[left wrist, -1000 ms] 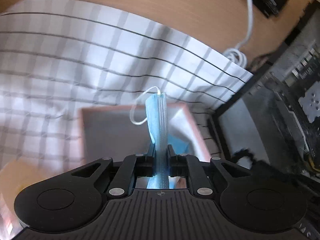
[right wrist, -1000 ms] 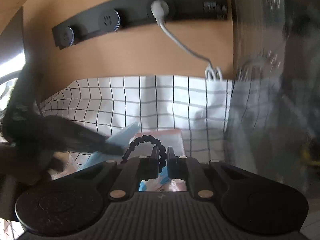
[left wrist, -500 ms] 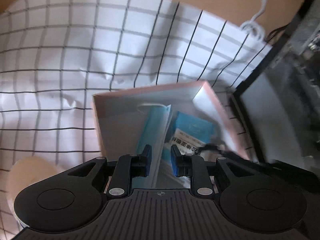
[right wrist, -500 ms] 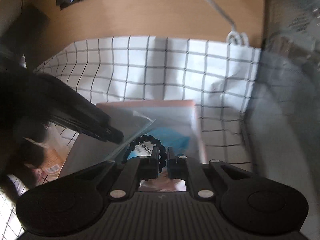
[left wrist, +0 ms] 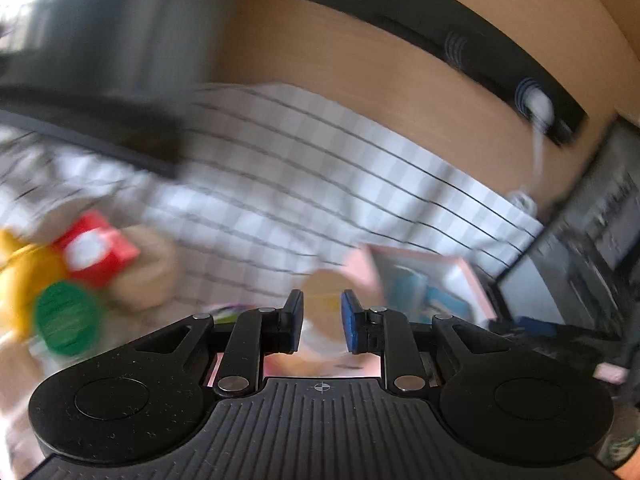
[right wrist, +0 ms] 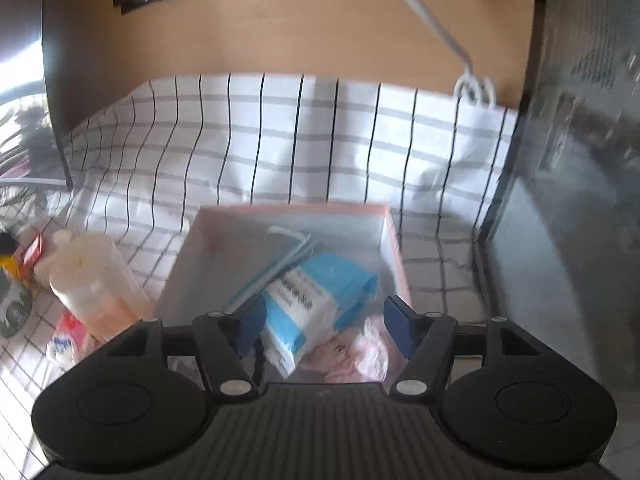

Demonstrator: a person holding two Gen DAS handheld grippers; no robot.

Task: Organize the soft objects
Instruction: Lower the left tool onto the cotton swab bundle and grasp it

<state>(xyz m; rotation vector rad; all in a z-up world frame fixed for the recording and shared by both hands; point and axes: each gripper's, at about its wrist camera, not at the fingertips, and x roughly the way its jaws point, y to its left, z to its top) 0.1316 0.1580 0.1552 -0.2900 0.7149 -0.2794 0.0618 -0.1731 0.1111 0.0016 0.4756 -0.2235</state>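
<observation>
A pink box [right wrist: 394, 240] sits on the checked cloth. Inside lie a folded blue face mask [right wrist: 276, 264], a blue-and-white tissue pack [right wrist: 316, 300] and a pink bag [right wrist: 360, 352]. My right gripper [right wrist: 324, 326] is open and empty, low over the box's near end. In the blurred left wrist view my left gripper [left wrist: 320, 318] is open and empty, left of the pink box [left wrist: 468, 276], with a tan round thing [left wrist: 320, 292] just past its tips.
A white bottle [right wrist: 88, 276] lies left of the box. A red carton [left wrist: 94, 250], a yellow thing [left wrist: 20, 276] and a green lid [left wrist: 64, 316] lie at the left. A dark computer case [right wrist: 560, 200] stands at the right. A black power strip [left wrist: 480, 60] runs along the wooden wall.
My left gripper let go of the face mask into the box and swung left. My right gripper opened, and the black hair tie it held is gone from its fingers.
</observation>
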